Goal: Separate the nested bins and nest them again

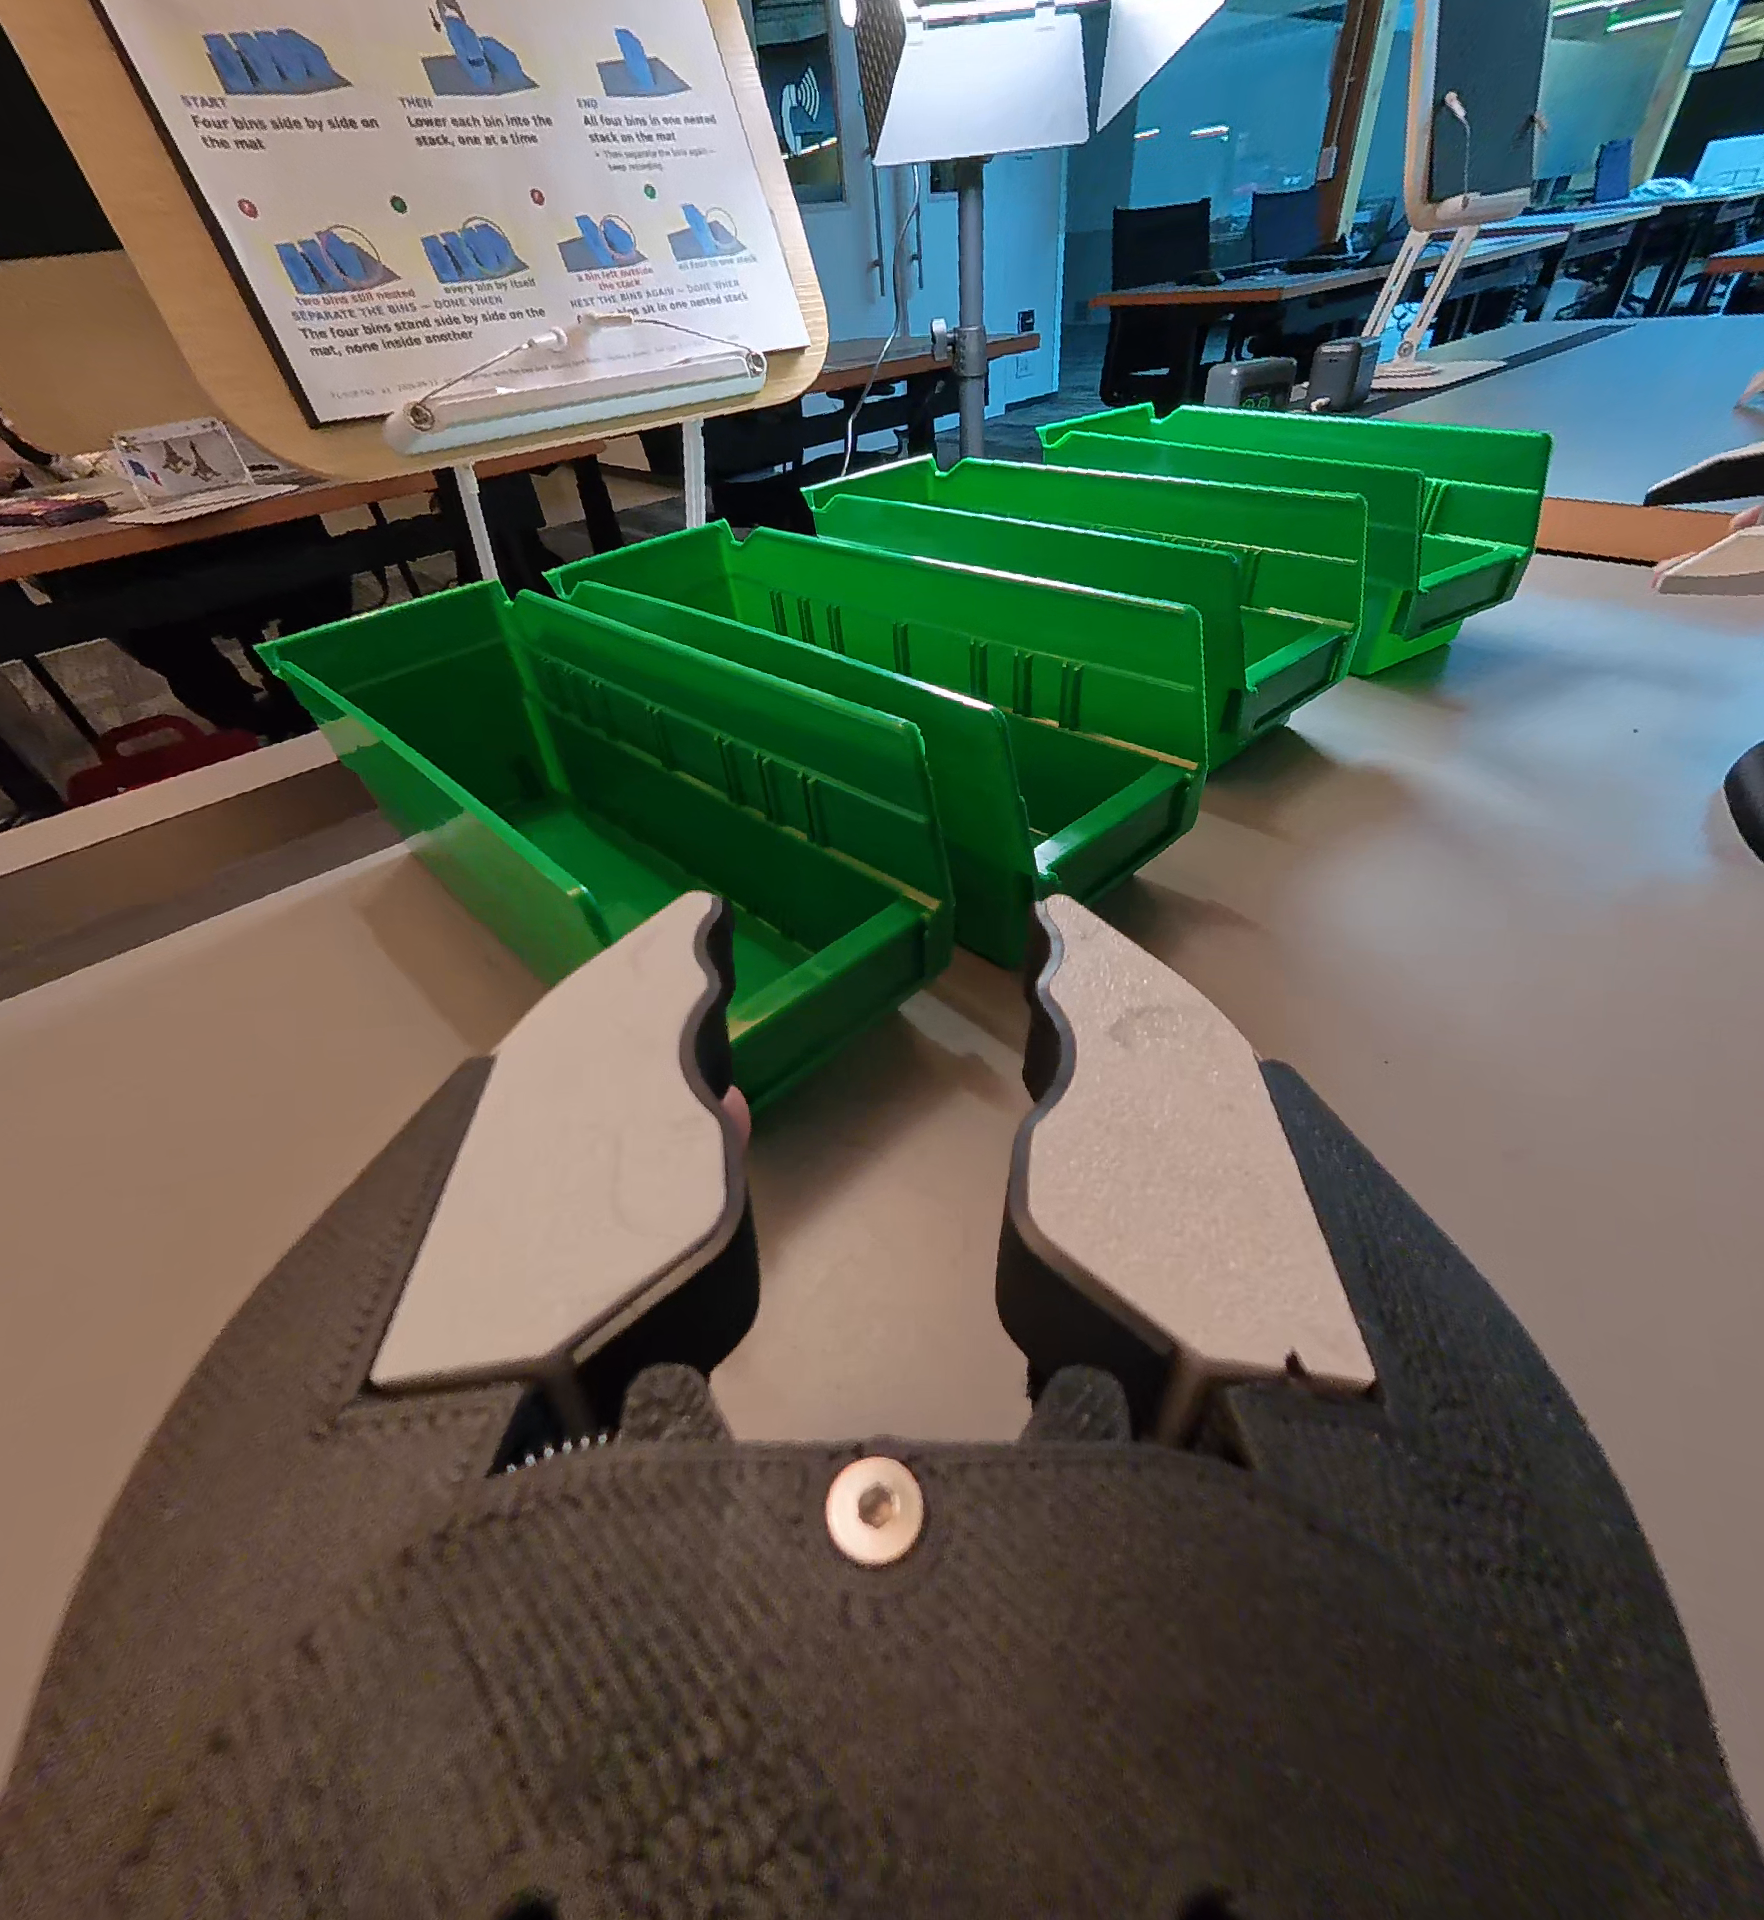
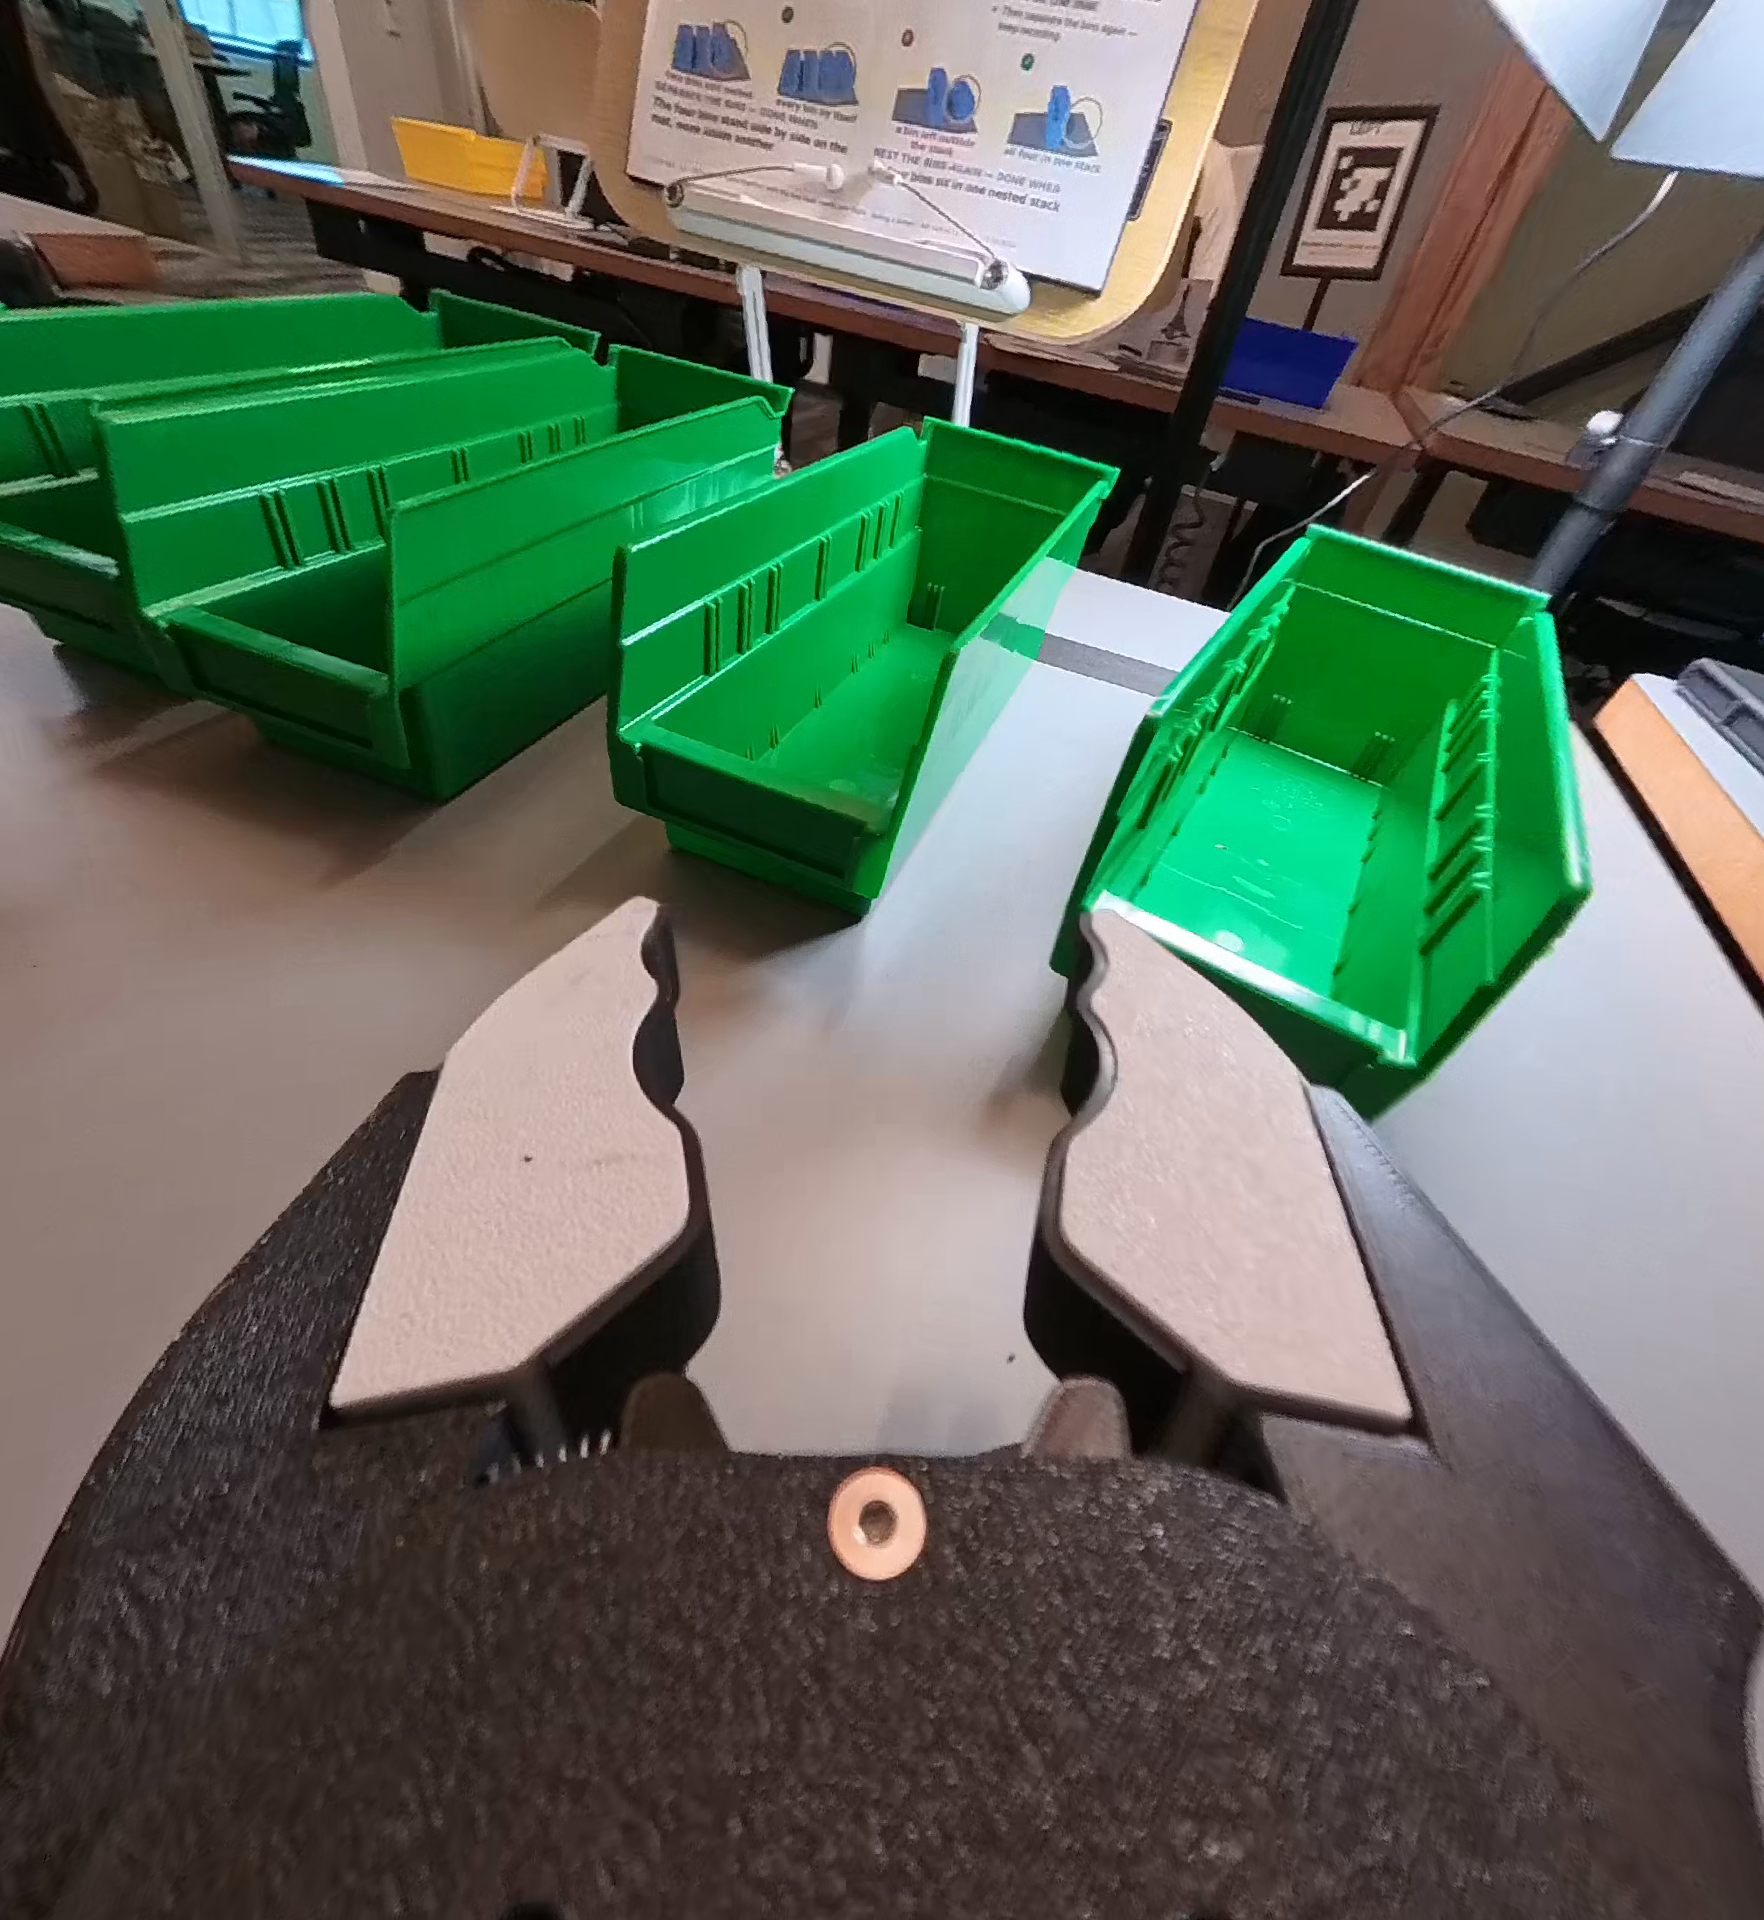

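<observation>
Four green bins stand separately in a row on the grey table [image 1: 1377, 935]. In the left wrist view the nearest bin [image 1: 587, 790] is just ahead of my left gripper [image 1: 878, 935], which is open and empty, its left finger [image 1: 608, 1091] overlapping the bin's front lip. The other bins [image 1: 1096, 748] [image 1: 1273, 592] [image 1: 1460, 520] run off to the far right. My right gripper [image 2: 873, 935] is open and empty; its right fingertip is at the front left corner of a slightly turned bin [image 2: 1325, 790]. Three more bins [image 2: 836, 665] [image 2: 504, 582] [image 2: 78, 416] stand to its left. The right gripper also shows in the left wrist view [image 1: 1657, 535].
An instruction sheet on a clipboard stand [image 1: 504, 208] rises behind the bins and also shows in the right wrist view [image 2: 909, 104]. A lamp pole [image 1: 971, 270] stands behind the table. The table's wooden right edge [image 2: 1719, 862] is close to the turned bin. Other desks lie beyond.
</observation>
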`<state>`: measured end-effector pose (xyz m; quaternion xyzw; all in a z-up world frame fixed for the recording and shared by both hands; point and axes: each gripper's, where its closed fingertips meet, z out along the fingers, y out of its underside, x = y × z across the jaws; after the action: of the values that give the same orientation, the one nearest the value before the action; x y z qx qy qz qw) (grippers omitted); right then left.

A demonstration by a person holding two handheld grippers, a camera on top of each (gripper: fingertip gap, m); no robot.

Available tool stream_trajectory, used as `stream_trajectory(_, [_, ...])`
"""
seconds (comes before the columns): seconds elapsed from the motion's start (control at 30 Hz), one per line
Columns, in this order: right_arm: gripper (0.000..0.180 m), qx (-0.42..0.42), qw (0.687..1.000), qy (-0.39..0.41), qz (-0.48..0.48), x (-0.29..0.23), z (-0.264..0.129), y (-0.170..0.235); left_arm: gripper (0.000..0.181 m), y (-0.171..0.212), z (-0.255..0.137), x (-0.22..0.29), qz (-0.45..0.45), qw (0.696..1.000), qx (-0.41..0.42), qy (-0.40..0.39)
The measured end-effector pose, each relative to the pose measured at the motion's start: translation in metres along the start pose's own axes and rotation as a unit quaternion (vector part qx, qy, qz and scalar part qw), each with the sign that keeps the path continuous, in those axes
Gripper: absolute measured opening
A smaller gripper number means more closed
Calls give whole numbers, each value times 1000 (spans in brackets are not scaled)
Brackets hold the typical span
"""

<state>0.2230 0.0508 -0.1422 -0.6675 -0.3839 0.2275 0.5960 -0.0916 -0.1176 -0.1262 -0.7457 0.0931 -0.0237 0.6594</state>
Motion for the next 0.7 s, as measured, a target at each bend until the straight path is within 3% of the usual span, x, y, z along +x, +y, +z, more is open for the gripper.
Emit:
stream_trajectory(0.1, [65, -15, 999, -1, -49, 16, 7, -4, 54, 5, 3, 1, -4, 1000, -11, 7])
stream_trajectory(0.2, [56, -101, 982, -13, -160, 43, 23, 9, 54, 6, 4, 1, -7, 1000, -14, 10])
stream_trajectory(0.33, [52, -221, 918, -30, -328, 85, 49, 37, 54, 5, 4, 0, -6, 1000, -12, 7])
stream_trajectory(0.57, [51, -342, 805, -112, -472, 95, 69, 74, 54, 9, 6, -1, -7, 1000, -20, 8])
stream_trajectory(0.7, [31, -358, 778, -106, -506, 109, 81, 89, 54, 10, 6, 0, -5, 1000, -20, 10])
